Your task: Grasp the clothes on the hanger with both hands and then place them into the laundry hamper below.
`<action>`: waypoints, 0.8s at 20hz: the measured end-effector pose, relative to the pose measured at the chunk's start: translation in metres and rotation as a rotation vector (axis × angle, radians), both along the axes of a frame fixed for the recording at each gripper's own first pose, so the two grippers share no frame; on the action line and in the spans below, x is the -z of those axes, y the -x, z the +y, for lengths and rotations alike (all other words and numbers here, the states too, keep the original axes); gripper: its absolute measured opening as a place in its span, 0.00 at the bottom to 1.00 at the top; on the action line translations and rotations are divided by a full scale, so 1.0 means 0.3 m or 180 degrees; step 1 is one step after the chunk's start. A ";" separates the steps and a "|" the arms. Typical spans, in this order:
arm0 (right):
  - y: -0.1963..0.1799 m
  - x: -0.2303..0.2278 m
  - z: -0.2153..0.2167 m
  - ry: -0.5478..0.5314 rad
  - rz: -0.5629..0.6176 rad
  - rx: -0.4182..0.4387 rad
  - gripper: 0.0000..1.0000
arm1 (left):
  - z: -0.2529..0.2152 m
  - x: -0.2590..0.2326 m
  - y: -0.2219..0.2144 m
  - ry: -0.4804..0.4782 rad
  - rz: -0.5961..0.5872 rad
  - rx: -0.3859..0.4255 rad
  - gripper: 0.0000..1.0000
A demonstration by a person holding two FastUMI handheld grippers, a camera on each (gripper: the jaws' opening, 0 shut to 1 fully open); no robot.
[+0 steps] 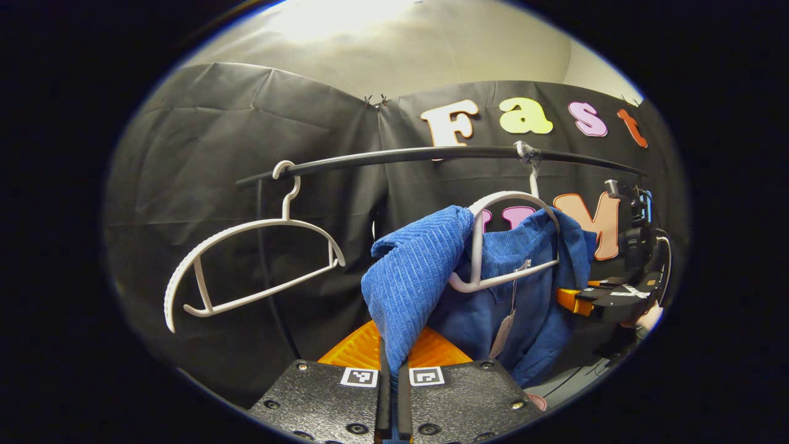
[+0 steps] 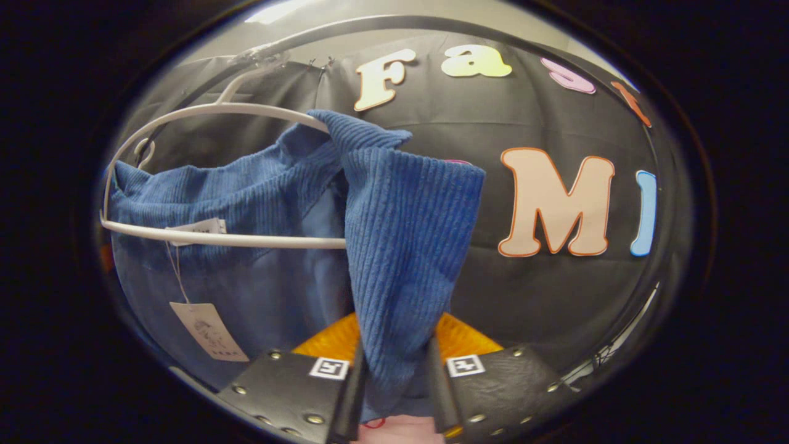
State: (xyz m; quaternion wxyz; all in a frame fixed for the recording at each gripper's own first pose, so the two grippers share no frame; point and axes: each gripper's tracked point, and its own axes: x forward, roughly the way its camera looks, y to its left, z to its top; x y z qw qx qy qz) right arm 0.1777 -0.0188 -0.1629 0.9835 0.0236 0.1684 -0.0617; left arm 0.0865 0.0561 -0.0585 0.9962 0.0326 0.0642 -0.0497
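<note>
left tool [image 1: 392, 394]: clamped narrow on blue corduroy garment [image 1: 413, 277]
right tool [image 2: 394, 385]: holding same garment's fold
garment: draped on white hanger [image 2: 203, 237]
rail [image 1: 431, 155]: above hanger

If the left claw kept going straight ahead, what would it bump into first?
Probably the blue top itself: the left claw is already shut on a fold of it. Beyond hangs more of the top on its white hanger, then the black cloth wall. Depth is hard to judge.

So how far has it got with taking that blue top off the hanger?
Both grippers, left gripper and right gripper, are clamped on the blue garment. It is partly pulled off but still draped on the white hanger. Left: freeing it and lowering it into the hamper.
</note>
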 end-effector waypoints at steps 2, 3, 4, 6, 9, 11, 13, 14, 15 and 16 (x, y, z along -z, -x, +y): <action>0.004 -0.006 -0.021 0.0043 0.0010 0.0127 0.22 | 0.010 -0.011 0.002 0.0003 -0.0030 -0.0015 0.02; 0.003 -0.020 -0.041 0.0073 -0.0015 0.0179 0.10 | 0.017 -0.016 0.004 0.0009 -0.0040 -0.0028 0.02; 0.000 -0.026 -0.053 0.0102 -0.0015 0.0189 0.04 | 0.023 -0.023 0.005 0.0017 -0.0055 -0.0036 0.02; -0.005 -0.039 -0.075 0.0138 -0.0015 0.0213 0.04 | 0.038 -0.029 0.004 0.0018 -0.0063 -0.0060 0.02; -0.010 -0.057 -0.105 0.0108 -0.0044 0.0283 0.04 | 0.042 -0.049 0.008 0.0067 -0.0101 -0.0057 0.03; -0.010 -0.076 -0.132 0.0119 -0.0079 0.0310 0.04 | 0.048 -0.078 0.010 0.0152 -0.0161 -0.0042 0.03; -0.022 -0.097 -0.158 0.0153 -0.0110 0.0322 0.04 | 0.062 -0.109 0.011 0.0198 -0.0211 -0.0055 0.03; -0.028 -0.106 -0.168 0.0163 -0.0125 0.0323 0.04 | 0.068 -0.127 0.011 0.0223 -0.0236 -0.0052 0.02; -0.031 -0.112 -0.172 0.0168 -0.0136 0.0320 0.04 | 0.071 -0.146 0.012 0.0262 -0.0262 -0.0035 0.02; -0.035 -0.122 -0.177 0.0175 -0.0144 0.0322 0.04 | 0.070 -0.161 0.014 0.0316 -0.0280 -0.0011 0.03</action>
